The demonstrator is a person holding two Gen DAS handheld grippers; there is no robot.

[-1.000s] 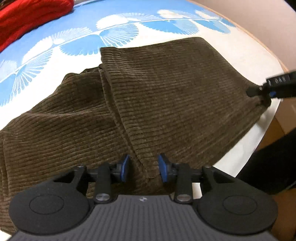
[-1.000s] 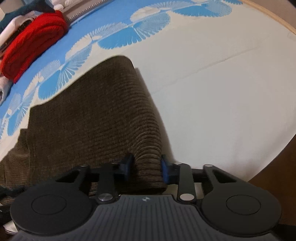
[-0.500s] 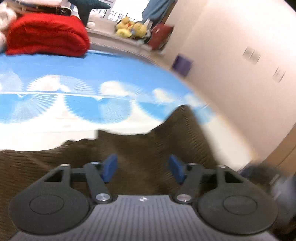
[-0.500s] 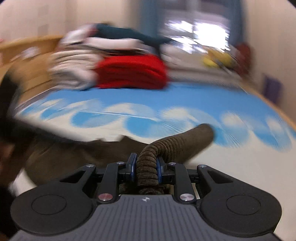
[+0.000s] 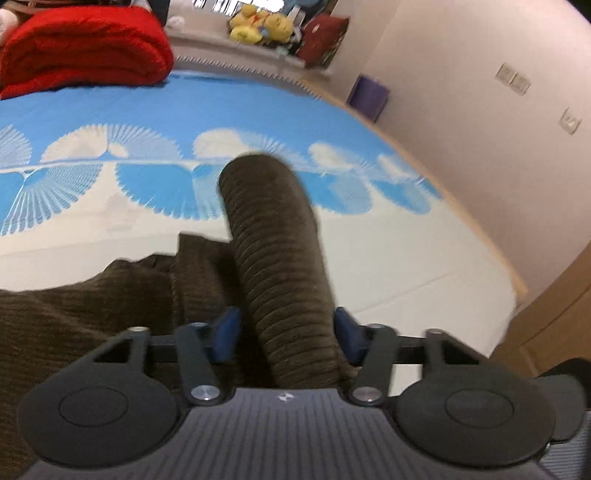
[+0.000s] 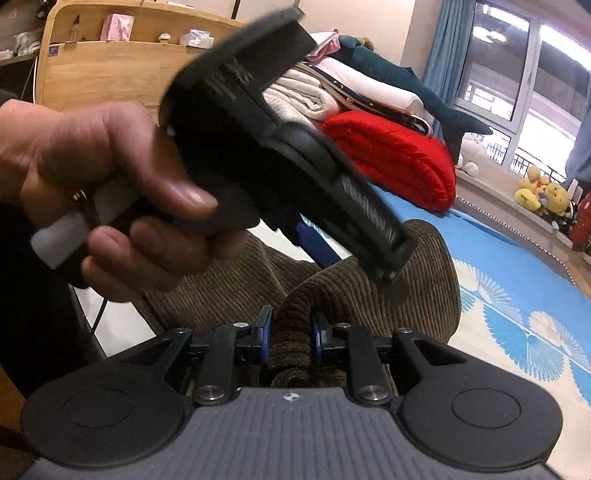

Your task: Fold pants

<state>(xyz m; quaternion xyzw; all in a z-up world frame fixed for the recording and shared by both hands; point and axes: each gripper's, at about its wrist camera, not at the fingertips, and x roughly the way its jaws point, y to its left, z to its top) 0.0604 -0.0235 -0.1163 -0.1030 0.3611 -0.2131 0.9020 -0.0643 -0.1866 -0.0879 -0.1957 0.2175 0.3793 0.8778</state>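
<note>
Brown corduroy pants lie on a bed with a blue and white sheet. A raised roll of the cloth stands between the blue pads of my left gripper. Its jaws are closing and a gap still shows at the left pad. My right gripper is shut on a bunched ridge of the pants, lifted off the bed. In the right wrist view a hand holds the left gripper's black body close above the cloth.
A folded red blanket and a pile of pale bedding lie at the far end of the bed. Plush toys sit on the window sill. A wooden headboard shelf stands behind, and a wall runs along the right side.
The right gripper has lifted its pinched fold and swung it across toward the left gripper. The left gripper let go of the flat cloth, rose and tilted up, and now has the raised roll between narrower jaws.
</note>
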